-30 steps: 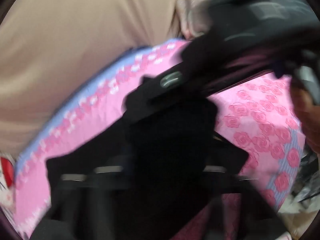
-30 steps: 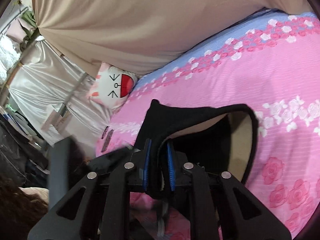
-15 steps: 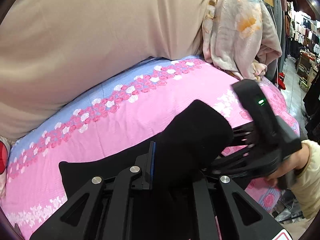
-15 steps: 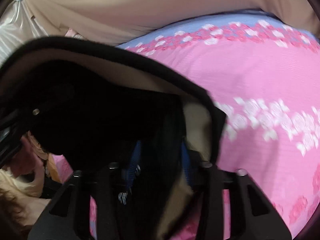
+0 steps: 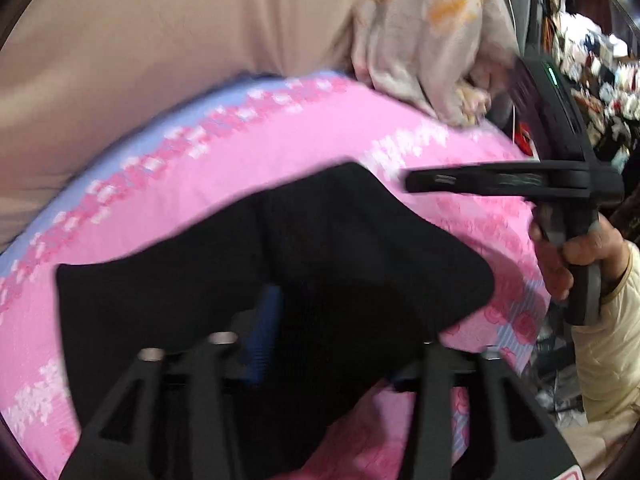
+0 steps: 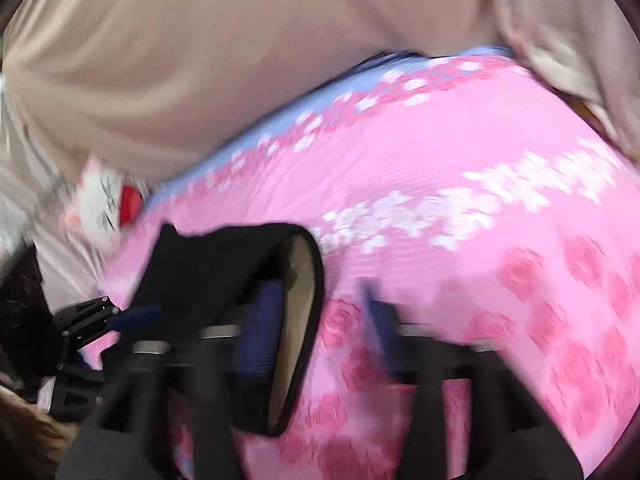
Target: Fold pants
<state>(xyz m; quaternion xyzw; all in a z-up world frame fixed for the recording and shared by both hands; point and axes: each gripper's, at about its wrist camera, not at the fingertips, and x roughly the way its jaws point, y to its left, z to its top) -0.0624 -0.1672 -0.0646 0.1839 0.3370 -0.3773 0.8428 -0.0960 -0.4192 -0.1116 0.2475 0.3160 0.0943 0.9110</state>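
Black pants (image 5: 340, 248) lie folded on the pink flowered bedcover (image 5: 248, 168). My left gripper (image 5: 348, 332) is low over their near edge and its jaws are opening. One blue pad (image 5: 264, 320) shows beside the cloth, which lies loose between the fingers. In the right wrist view the pants (image 6: 216, 268) show a beige lining at the waistband. My right gripper (image 6: 320, 320) has its jaws opening wide, with the waistband against its left pad (image 6: 260, 332) and bare bedcover in the gap. A hand (image 5: 568, 256) holds the right gripper (image 5: 416, 180) to the right of the pants.
A beige drape (image 5: 160, 40) hangs behind the bed. A crumpled pale flowered blanket (image 5: 424, 40) lies at the far right corner. A white plush toy (image 6: 104, 204) sits at the bed's left end. Shop racks (image 5: 592, 60) stand beyond the right edge.
Both grippers were shut on the lifted pants. Now both pairs of jaws have spread, the pants lie on the bedcover, and the right gripper has swung away to the right.
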